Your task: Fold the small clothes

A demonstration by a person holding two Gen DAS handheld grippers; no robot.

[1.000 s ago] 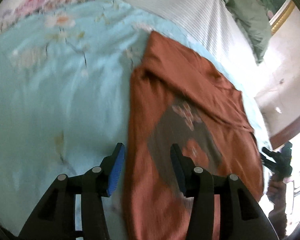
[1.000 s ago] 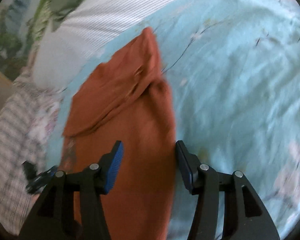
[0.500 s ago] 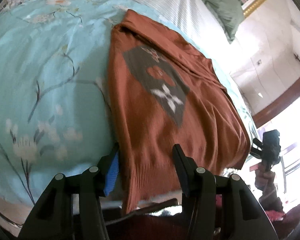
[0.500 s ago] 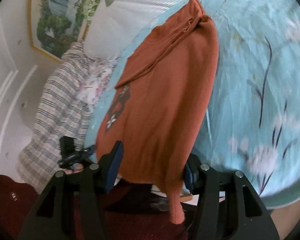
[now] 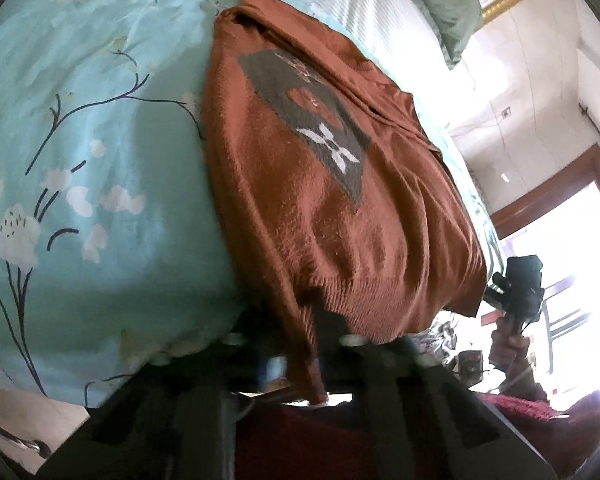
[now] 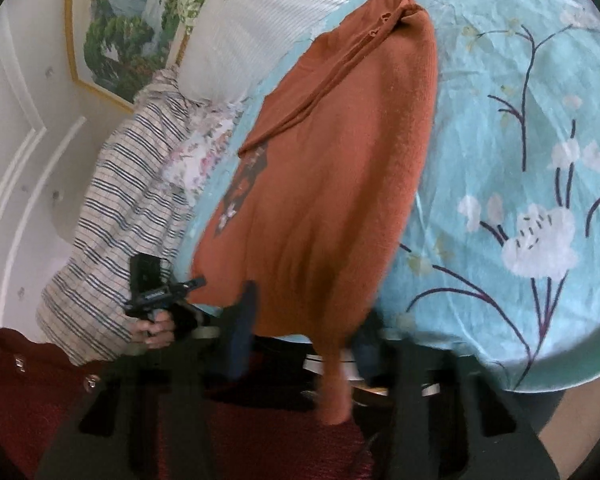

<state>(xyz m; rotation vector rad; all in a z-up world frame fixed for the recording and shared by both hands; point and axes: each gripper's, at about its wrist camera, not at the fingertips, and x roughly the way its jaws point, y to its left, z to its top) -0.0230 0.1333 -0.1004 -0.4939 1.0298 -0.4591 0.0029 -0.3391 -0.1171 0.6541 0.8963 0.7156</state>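
Here my left gripper (image 5: 296, 354) sits at the near edge of the bed, and the hem of the sweater (image 5: 340, 216) hangs down between its blurred fingers; I cannot tell whether they are clamped on the cloth. My right gripper (image 6: 304, 344) is at the same near edge, with the other hem corner drooping between its fingers, which stand apart in the right view, one on each side of the cloth. The rust-brown sweater (image 6: 332, 168) lies lengthwise on the quilt (image 5: 80, 160), collar far, hem near and overhanging the edge. Its chest panel (image 5: 320, 124) is grey with a white four-petal motif; no writing or brand can be read on it. The quilt is pale blue with white blossoms on dark twigs. Far off lies a white ribbed pillow (image 6: 268, 24); to its left a striped blanket (image 6: 120, 208) hangs beneath a framed landscape painting (image 6: 128, 28).
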